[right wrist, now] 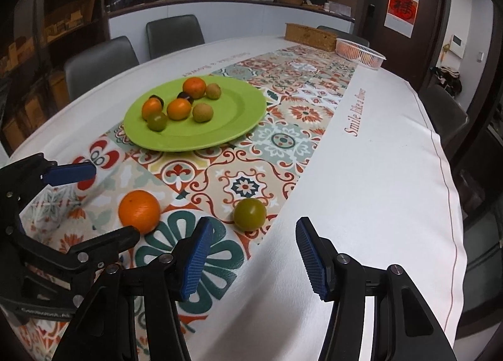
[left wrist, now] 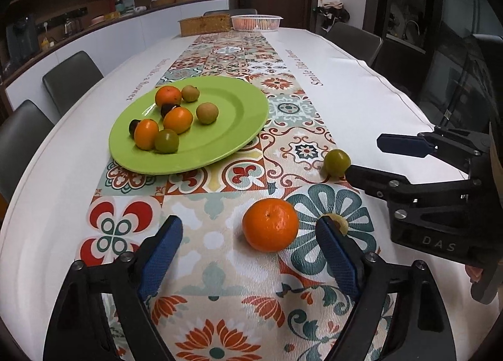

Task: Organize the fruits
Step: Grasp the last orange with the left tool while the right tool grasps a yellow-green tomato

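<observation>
A green plate (left wrist: 239, 109) (right wrist: 239, 103) on the patterned runner holds several small fruits: oranges, green and tan ones, dark ones. A loose orange (left wrist: 270, 224) (right wrist: 139, 210) lies on the runner just beyond my open, empty left gripper (left wrist: 248, 236). A small pale fruit (left wrist: 341, 222) peeks from behind its right finger. A loose green fruit (left wrist: 337, 162) (right wrist: 249, 213) lies just beyond my open, empty right gripper (right wrist: 251, 247), which also shows in the left wrist view (left wrist: 364, 156). The left gripper shows in the right wrist view (right wrist: 110, 200), its fingers either side of the orange.
At the table's far end stand a white mesh basket (left wrist: 256, 22) (right wrist: 361, 51) and a woven box (left wrist: 204, 25) (right wrist: 311, 34). Grey chairs (left wrist: 72, 78) (right wrist: 174, 34) line both sides. A counter (left wrist: 110, 37) runs behind. The table edge (right wrist: 452, 203) is close on the right.
</observation>
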A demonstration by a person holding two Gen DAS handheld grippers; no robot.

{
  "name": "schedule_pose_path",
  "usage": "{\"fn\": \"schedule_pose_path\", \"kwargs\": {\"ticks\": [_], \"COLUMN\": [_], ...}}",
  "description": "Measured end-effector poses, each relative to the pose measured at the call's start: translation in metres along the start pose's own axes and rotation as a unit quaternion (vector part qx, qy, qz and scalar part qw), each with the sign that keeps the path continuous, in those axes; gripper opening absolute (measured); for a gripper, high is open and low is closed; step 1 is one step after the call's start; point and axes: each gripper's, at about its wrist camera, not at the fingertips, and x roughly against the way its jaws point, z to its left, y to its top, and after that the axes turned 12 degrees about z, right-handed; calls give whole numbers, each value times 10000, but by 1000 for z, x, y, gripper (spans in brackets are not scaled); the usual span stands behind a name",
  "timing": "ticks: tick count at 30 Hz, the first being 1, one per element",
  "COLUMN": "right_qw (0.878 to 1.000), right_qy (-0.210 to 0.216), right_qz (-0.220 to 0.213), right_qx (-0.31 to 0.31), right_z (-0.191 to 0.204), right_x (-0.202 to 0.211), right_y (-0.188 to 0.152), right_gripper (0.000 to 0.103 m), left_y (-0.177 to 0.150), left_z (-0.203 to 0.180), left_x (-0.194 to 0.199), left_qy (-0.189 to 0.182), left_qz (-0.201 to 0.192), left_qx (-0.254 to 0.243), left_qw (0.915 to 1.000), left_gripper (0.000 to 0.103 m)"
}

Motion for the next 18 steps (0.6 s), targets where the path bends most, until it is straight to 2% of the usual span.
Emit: {"fn": "schedule_pose_path", "kwargs": {"ticks": [4, 8, 12, 14, 18], "right_qw": [10000, 9999, 9997, 9995, 9992], "right_qy": [-20, 26, 124, 177, 229], "right_qz": [63, 105, 168, 227, 294], "right_qx": [38, -24, -99, -129, -171], "right_z": [1, 0, 0, 1, 2], "right_x": [-9, -16, -23, -26, -32], "right_y": [5, 8, 10, 11, 11], "right_gripper": [54, 48, 47, 42, 40], "left_y": [3, 4, 6, 7, 10], "left_z": [2, 3, 5, 4, 1], "left_x": [-6, -12, -17, -18, -19], "left_qy": [-30, -161, -291, -359, -514], "left_qz": [65, 196, 282, 313, 368], "left_qx": [39, 112, 176, 182, 95], "left_qw": [10000, 9996, 9990, 9987, 9980], "left_gripper": [77, 70, 60, 56, 41]}}
